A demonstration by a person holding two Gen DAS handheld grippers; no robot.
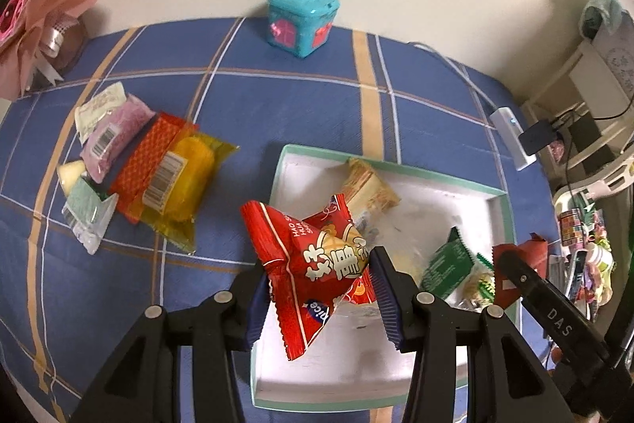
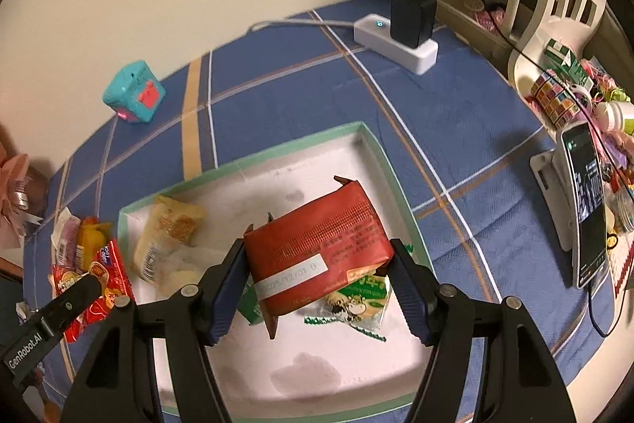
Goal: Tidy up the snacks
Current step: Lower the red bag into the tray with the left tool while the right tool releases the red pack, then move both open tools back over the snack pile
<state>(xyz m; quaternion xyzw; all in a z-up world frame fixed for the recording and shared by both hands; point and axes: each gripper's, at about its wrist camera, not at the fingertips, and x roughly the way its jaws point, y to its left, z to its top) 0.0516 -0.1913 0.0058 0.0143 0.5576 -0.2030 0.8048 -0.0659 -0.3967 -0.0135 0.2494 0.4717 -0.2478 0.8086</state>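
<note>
My left gripper (image 1: 319, 284) is shut on a bright red snack packet (image 1: 313, 264) and holds it over the left edge of the white tray with a green rim (image 1: 503, 209). My right gripper (image 2: 317, 272) is shut on a dark red snack pack (image 2: 317, 252) with a date label, above the tray (image 2: 368, 137). In the tray lie a beige wafer pack (image 1: 370, 191), also seen from the right wrist as the beige wafer pack (image 2: 166, 236), and a green packet (image 2: 356, 298). Loose snacks, among them an orange pack (image 1: 174, 177), lie left of the tray.
A teal cube box (image 1: 303, 20) stands at the back by the wall on the blue checked cloth (image 1: 297, 106). A white power strip (image 2: 396, 42) with a black charger sits back right. A phone on a stand (image 2: 586, 205) and a cluttered shelf are at the right edge.
</note>
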